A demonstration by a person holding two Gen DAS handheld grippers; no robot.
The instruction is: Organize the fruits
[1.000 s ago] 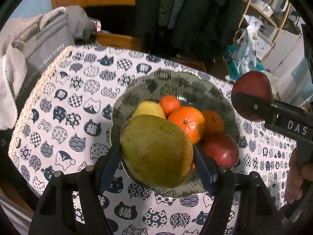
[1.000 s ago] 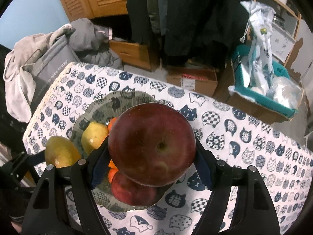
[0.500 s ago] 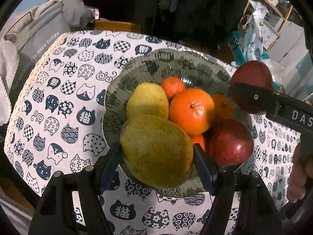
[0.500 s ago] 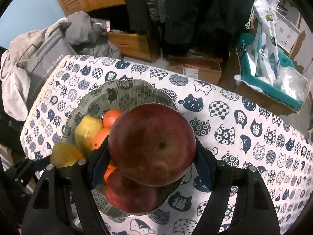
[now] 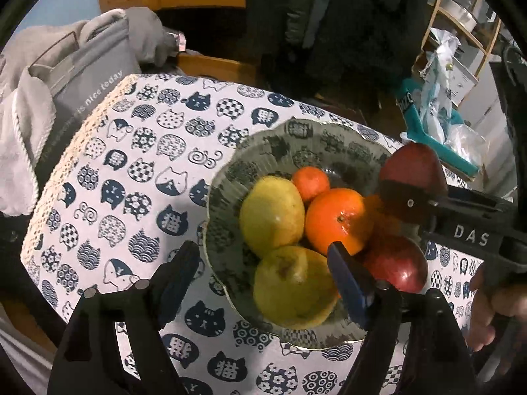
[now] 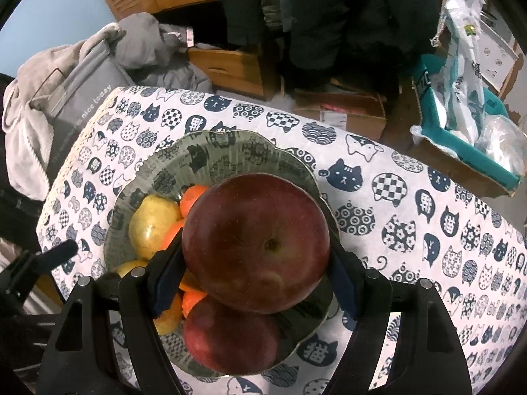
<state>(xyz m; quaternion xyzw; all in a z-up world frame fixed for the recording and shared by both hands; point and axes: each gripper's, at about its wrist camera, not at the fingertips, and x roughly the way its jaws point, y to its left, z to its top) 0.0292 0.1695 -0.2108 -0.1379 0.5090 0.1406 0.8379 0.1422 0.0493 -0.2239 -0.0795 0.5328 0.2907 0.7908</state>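
Observation:
A grey patterned bowl [image 5: 296,138] on the cat-print tablecloth holds two yellow-green pears [image 5: 293,291] [image 5: 271,215], oranges [image 5: 339,220] and a red apple [image 5: 397,268]. My left gripper [image 5: 263,270] is open; the near pear lies in the bowl between its spread fingers, free of them. My right gripper [image 6: 255,276] is shut on a dark red apple [image 6: 257,242] and holds it above the bowl [image 6: 230,151]. That apple also shows in the left wrist view [image 5: 411,171].
A grey bag and towel [image 5: 66,82] hang past the table's left edge. A cardboard box [image 6: 342,112] and a teal bin with plastic bags [image 6: 461,115] sit on the floor behind. The tablecloth [image 6: 428,204] stretches right of the bowl.
My left gripper opened and let go of the pear, which now rests in the bowl's near side. My right gripper with the apple moved closer over the bowl.

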